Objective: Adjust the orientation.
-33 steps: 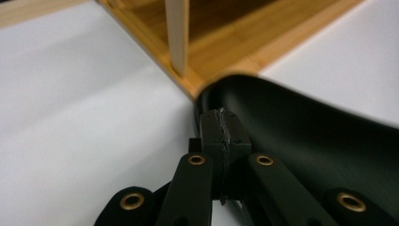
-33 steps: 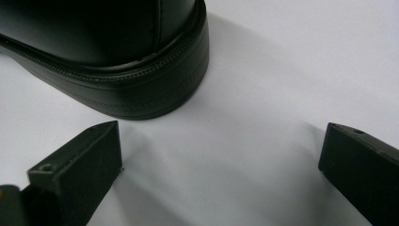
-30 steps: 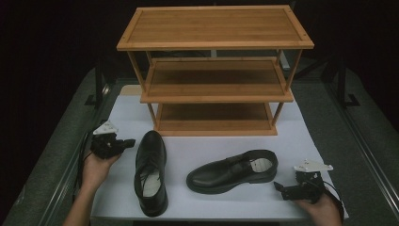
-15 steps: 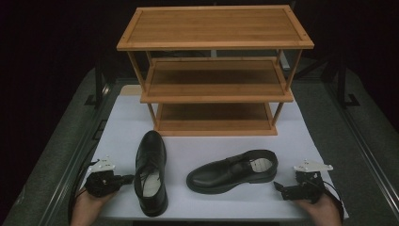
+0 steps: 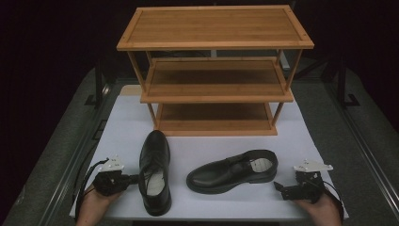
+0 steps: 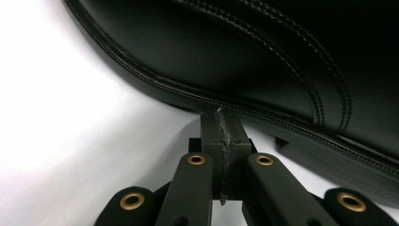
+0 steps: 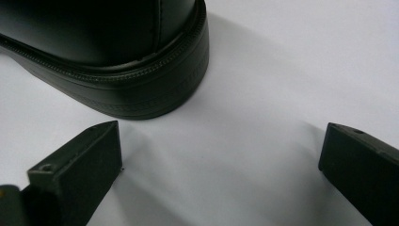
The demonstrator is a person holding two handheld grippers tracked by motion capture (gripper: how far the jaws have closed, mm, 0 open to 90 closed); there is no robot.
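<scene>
1. Left tool [image 5: 131, 179], jaws closed on nothing, tip at the side welt of the left shoe [image 5: 154, 172]; shoe's long axis runs away from the person.
2. Right tool [image 5: 283, 189], jaws wide, empty, just beside the heel of the right shoe [image 5: 233, 170], which lies crosswise.
3. White bench [image 5: 301, 141]; three-tier wooden rack [image 5: 215, 70] behind.

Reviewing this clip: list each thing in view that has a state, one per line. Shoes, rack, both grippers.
Left shoe: upright on its sole, toe toward the rack, not gripped.
Right shoe: upright on its sole, lying crosswise, heel toward the right gripper, not gripped.
Shoe rack: standing, all three shelves bare.
Left gripper: jaws shut, empty, tips at the left shoe's side.
Right gripper: jaws open, empty, short of the right shoe's heel.
</scene>
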